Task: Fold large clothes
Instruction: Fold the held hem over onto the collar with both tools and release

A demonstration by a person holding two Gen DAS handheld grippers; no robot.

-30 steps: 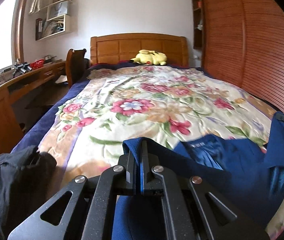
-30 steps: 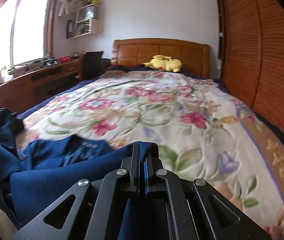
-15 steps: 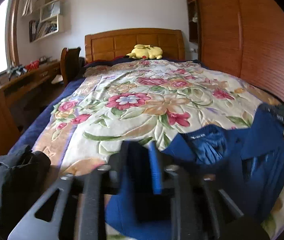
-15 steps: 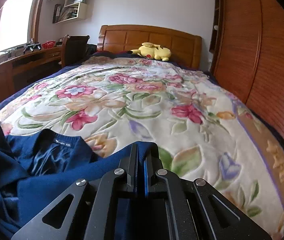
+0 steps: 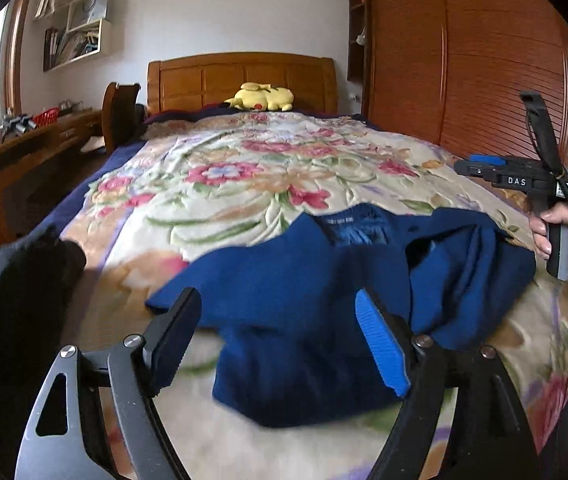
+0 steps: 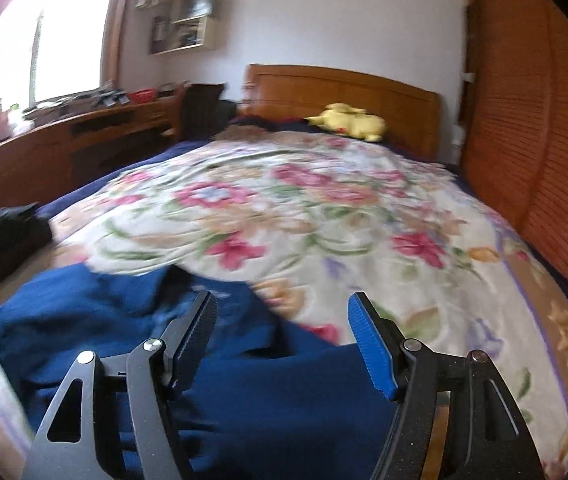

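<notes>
Lying rumpled on the floral blanket [image 5: 244, 200] at the foot edge of the bed [image 5: 240, 80], the blue sweater [image 5: 292, 280] has its collar and label turned toward the headboard. The left gripper [image 5: 280, 324] hangs over the sweater's near left part with its jaws opening; blue cloth shows below the gap, but neither pad presses on it. The right gripper [image 6: 282, 328] hangs over the sweater's right side, jaws likewise opening, the cloth loose beneath them and not pinched. In the left wrist view the right gripper's body appears at the bed's right edge, held by a hand [image 5: 560, 236] in a grey sleeve. A black garment [image 5: 16, 280] sits at the near left corner of the bed. A yellow plush [image 5: 262, 98] rests against the headboard. A desk [image 5: 24, 152] runs along the left wall under the window.
</notes>
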